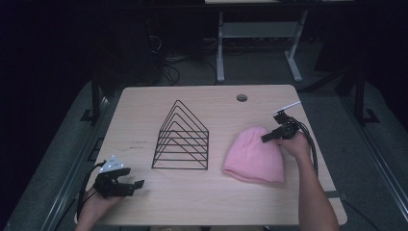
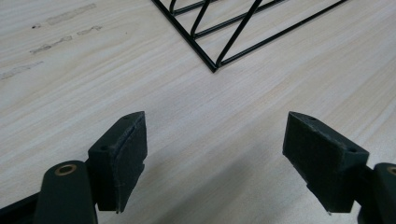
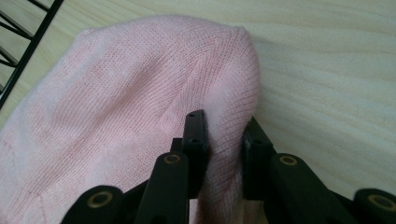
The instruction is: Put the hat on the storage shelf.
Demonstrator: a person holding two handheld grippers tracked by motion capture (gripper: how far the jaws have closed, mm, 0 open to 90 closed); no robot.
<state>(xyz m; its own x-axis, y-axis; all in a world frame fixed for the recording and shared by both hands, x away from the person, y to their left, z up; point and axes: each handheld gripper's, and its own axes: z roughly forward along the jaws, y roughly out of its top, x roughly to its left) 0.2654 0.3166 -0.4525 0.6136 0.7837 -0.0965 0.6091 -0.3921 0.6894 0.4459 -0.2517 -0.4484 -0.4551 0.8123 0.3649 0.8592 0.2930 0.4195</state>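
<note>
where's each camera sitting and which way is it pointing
High view: above the person's side, looking forward and down on the table; both forearms enter from below.
Left gripper view: rides the left gripper, facing bare tabletop and a corner of the wire rack; open jaws.
Right gripper view: rides the right gripper, jaws pinching the pink beanie.
Shared: rack and beanie also appear from above.

The whole counter (image 1: 202,192) is seen from above and in front. Each gripper view is set close, low over it; the wire rack (image 1: 182,137) is shared by all three.
</note>
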